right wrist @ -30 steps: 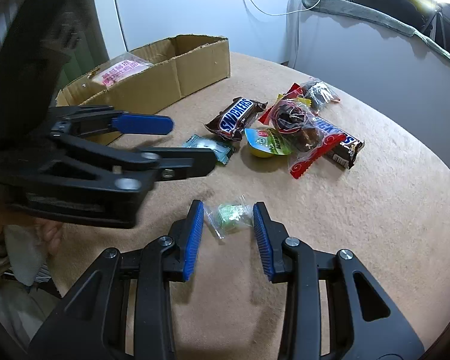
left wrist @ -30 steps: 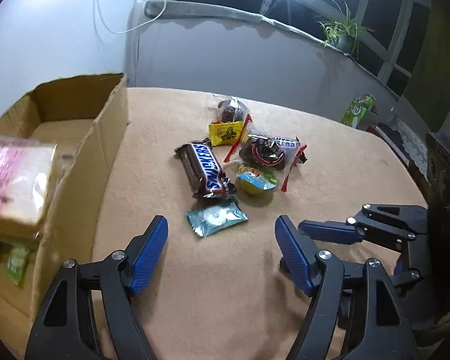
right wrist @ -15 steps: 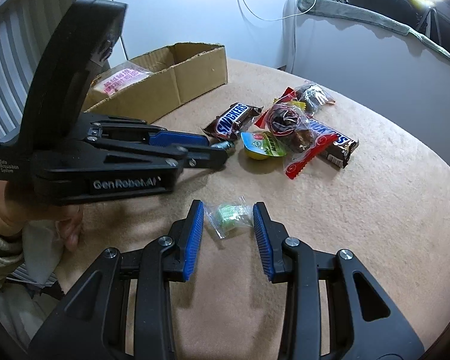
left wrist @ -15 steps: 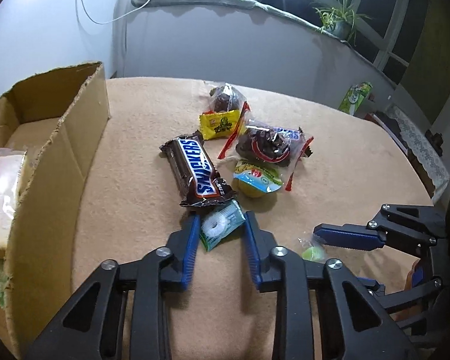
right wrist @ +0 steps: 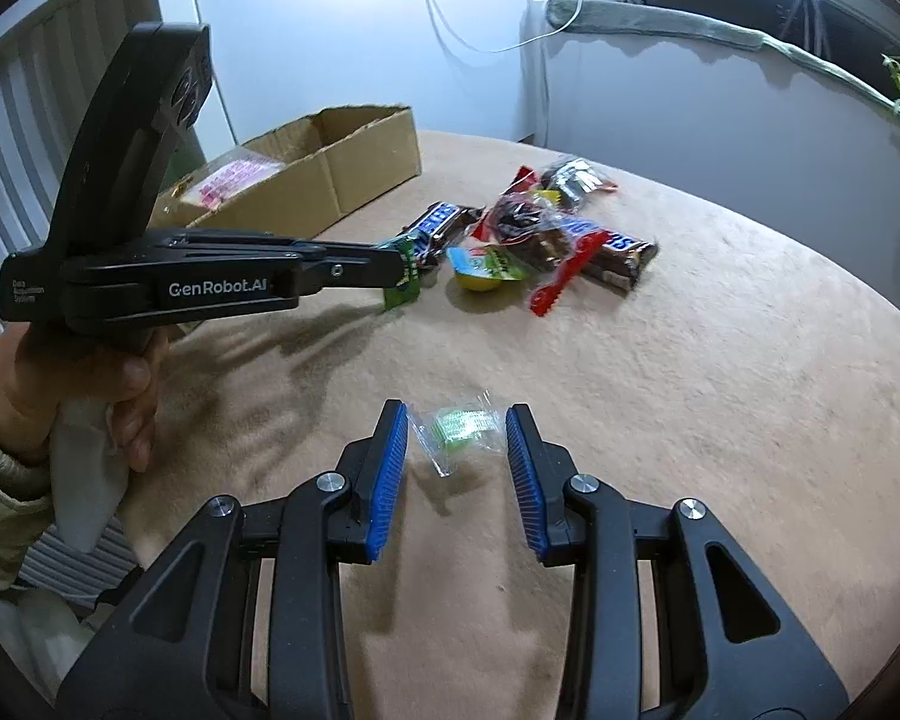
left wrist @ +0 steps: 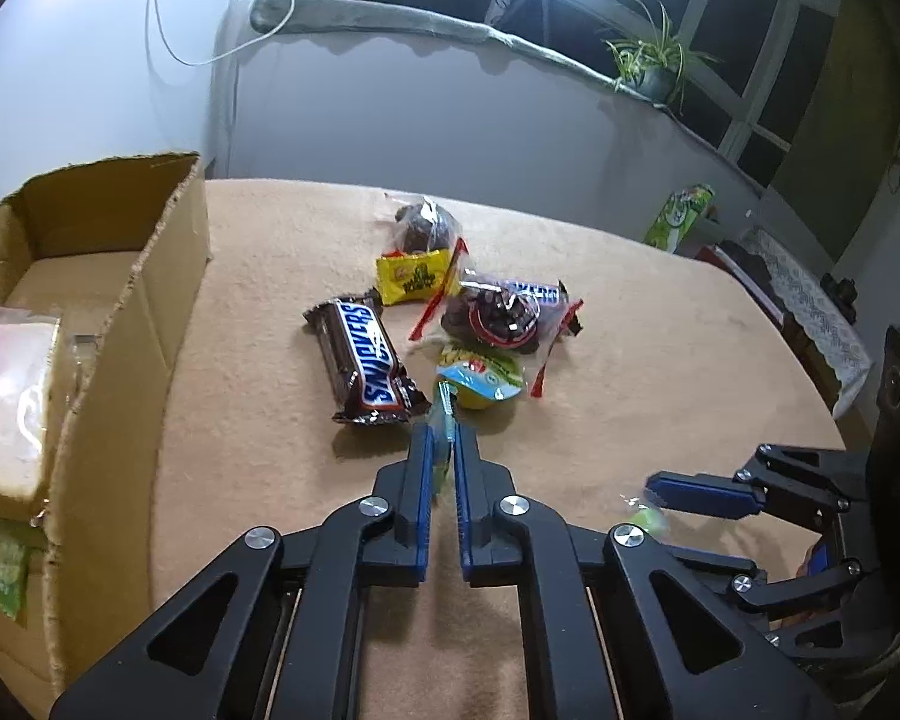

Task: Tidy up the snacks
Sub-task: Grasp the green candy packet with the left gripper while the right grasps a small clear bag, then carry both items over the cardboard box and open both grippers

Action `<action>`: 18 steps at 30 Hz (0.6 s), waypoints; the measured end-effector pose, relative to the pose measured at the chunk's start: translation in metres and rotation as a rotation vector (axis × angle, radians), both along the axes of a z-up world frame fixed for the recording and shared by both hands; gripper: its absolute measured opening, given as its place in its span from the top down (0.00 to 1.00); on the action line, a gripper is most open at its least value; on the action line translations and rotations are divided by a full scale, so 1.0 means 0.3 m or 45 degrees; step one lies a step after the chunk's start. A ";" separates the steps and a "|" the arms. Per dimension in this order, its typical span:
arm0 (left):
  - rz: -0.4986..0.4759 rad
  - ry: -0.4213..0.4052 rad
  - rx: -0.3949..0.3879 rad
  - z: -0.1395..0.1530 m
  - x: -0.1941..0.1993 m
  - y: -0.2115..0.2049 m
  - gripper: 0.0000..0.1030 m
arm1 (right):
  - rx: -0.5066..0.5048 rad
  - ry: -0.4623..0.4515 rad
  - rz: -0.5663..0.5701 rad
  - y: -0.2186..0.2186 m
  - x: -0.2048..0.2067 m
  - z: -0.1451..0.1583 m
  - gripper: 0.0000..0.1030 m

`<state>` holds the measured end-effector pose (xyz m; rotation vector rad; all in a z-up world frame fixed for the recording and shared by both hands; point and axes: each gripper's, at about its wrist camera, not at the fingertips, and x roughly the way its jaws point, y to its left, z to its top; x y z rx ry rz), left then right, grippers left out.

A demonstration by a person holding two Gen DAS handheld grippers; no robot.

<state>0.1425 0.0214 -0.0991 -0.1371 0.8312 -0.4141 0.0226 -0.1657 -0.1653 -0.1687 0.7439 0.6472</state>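
Two grippers: left gripper [left wrist: 443, 450] pinches green packet [right wrist: 403, 282], right gripper [right wrist: 456, 444] gapes.

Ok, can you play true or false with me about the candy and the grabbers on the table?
1. The left gripper has its jaws shut on the green packet. True.
2. The right gripper is squeezing the clear-wrapped green candy. False: its jaws are open, with the candy between them.
3. The cardboard box has nothing in it. False: a pink-and-white pack lies inside.
4. The Snickers bar lies on the table, outside the box. True.
5. The yellow cup sits inside the box. False: it is on the table next to the Snickers bar.
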 end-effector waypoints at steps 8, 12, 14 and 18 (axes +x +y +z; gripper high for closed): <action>-0.014 -0.081 -0.010 0.069 -0.067 -0.005 0.96 | 0.018 -0.044 -0.036 -0.027 -0.024 0.039 0.65; -0.012 -0.113 -0.026 0.106 -0.103 0.002 0.96 | 0.029 -0.070 -0.048 -0.039 -0.050 0.065 0.65; -0.013 -0.138 -0.030 0.136 -0.128 0.004 0.96 | 0.030 -0.090 -0.057 -0.047 -0.064 0.087 0.65; -0.006 -0.191 -0.031 0.192 -0.182 0.014 0.96 | 0.037 -0.133 -0.074 -0.055 -0.089 0.134 0.65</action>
